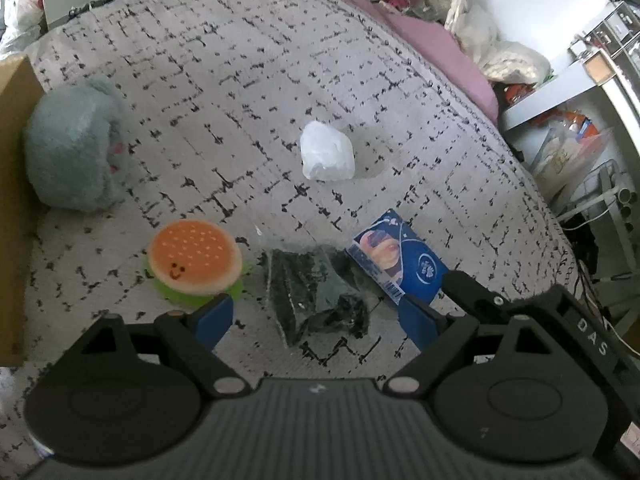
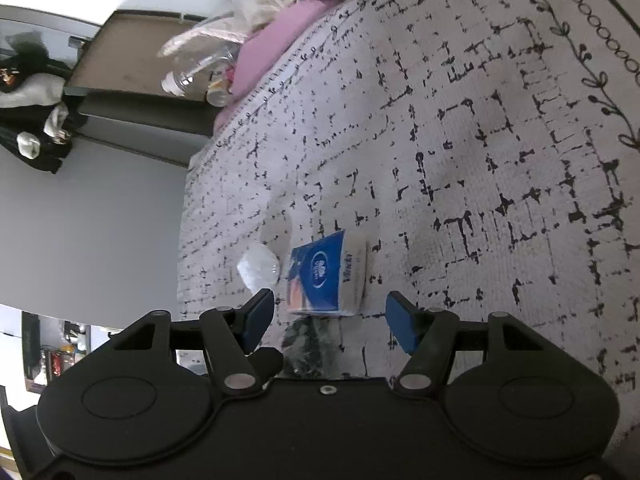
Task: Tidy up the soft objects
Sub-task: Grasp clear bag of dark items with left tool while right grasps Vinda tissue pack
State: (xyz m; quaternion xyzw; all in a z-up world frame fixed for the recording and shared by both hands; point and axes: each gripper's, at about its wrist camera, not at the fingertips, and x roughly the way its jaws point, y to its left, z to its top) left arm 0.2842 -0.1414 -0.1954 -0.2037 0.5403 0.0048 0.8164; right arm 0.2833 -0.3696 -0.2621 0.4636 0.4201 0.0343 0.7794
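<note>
On the patterned bedspread (image 1: 248, 80) lie a burger plush (image 1: 194, 258), a dark item in a clear plastic bag (image 1: 316, 292), a blue tissue pack (image 1: 398, 256), a white crumpled bag (image 1: 327, 152) and a grey fluffy plush (image 1: 74, 146) against a cardboard box (image 1: 14, 184). My left gripper (image 1: 316, 316) is open, its fingers either side of the dark bag. My right gripper (image 2: 330, 318) is open and empty, just short of the tissue pack (image 2: 328, 274), with the white bag (image 2: 259, 267) to its left and the dark bag (image 2: 306, 344) below.
A pink pillow (image 1: 436, 52) and cluttered bags lie at the bed's far right edge. White shelves (image 1: 560, 88) with clutter stand right of the bed. A grey wall (image 2: 88, 220) and bottles (image 2: 192, 76) show beyond the bed edge in the right wrist view.
</note>
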